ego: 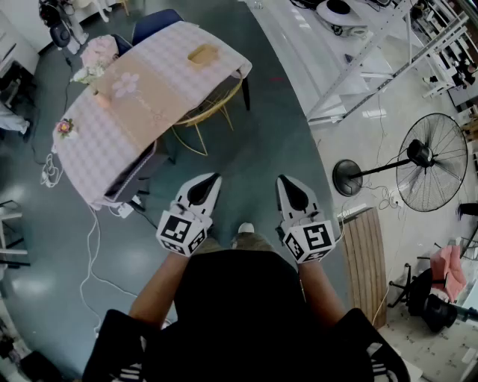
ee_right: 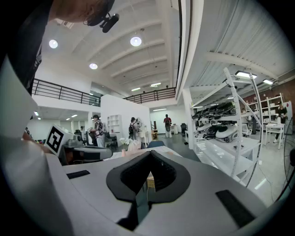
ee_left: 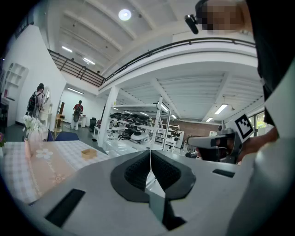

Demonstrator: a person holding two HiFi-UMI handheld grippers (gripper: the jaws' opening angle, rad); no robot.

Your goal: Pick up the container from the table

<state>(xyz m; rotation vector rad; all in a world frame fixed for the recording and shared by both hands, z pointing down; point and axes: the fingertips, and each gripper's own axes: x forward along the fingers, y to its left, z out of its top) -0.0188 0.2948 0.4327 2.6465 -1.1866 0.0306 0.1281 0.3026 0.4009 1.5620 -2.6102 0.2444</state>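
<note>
The container (ego: 202,54) is a small tan box at the far end of a table (ego: 89,149) covered in a checked cloth, well ahead of me and to the left. In the left gripper view the container (ee_left: 89,153) shows small, left of the jaws. My left gripper (ego: 214,179) and right gripper (ego: 283,180) hover side by side over the floor, far short of the table, both shut and holding nothing. Left gripper's (ee_left: 150,157) jaws meet in a thin line. Right gripper's (ee_right: 148,162) jaws are also pressed together.
Flowers in a vase (ego: 95,58) and a pink runner (ego: 138,97) sit on the table. Blue chairs (ego: 153,22) stand behind it. A standing fan (ego: 427,160), white shelving (ego: 373,52) and a wooden bench (ego: 366,261) lie right. Cables (ego: 91,246) trail on the floor.
</note>
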